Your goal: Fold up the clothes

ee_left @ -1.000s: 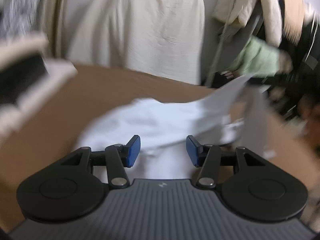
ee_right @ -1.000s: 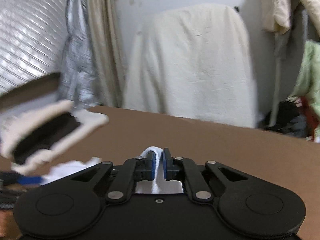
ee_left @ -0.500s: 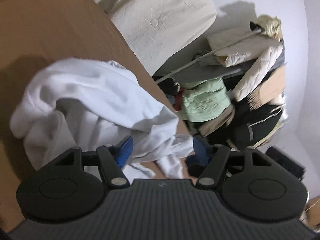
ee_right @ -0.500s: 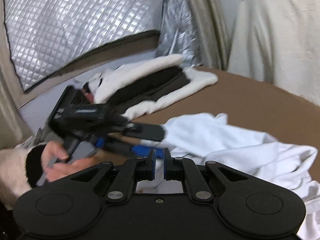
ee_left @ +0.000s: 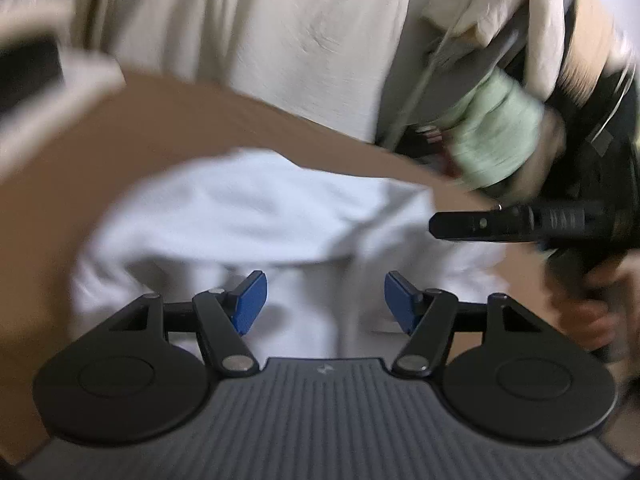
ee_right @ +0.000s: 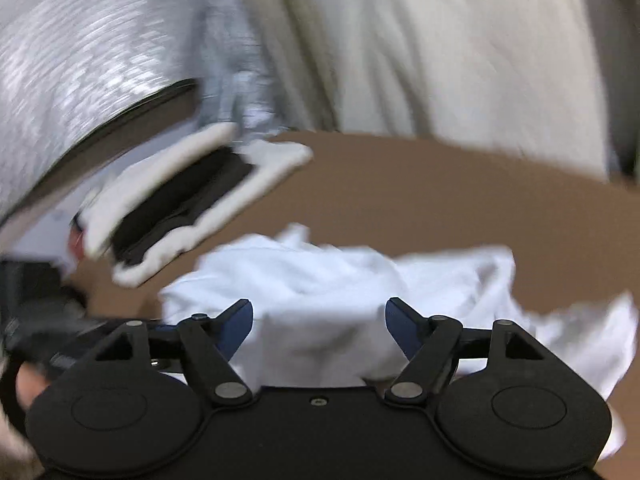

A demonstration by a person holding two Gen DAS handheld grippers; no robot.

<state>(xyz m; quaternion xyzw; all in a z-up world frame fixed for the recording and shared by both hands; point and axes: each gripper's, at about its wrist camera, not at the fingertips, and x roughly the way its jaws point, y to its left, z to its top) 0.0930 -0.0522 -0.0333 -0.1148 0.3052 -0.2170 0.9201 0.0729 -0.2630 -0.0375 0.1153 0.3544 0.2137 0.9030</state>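
A crumpled white garment (ee_left: 256, 216) lies in a heap on the brown table (ee_left: 120, 136). My left gripper (ee_left: 325, 304) hovers over its near side, open, with nothing between the blue pads. In the left wrist view the right gripper (ee_left: 500, 226) reaches in from the right, held by a hand (ee_left: 588, 312). In the right wrist view the same white garment (ee_right: 340, 280) sits just beyond my right gripper (ee_right: 319, 326), which is open and empty. The left gripper's black body (ee_right: 48, 344) shows at the left edge there. Both views are motion-blurred.
A stack of folded white and black clothes (ee_right: 188, 196) lies at the table's far left. A cream cloth-covered shape (ee_left: 260, 28) stands behind the table. Piled clothes, one pale green (ee_left: 496, 140), hang at the right. Silver quilted sheeting (ee_right: 72, 44) lines the left wall.
The right gripper was shut half a second ago and is open now, with the white cloth it pinched one second ago let go. Both cameras swung back toward the table and garment.
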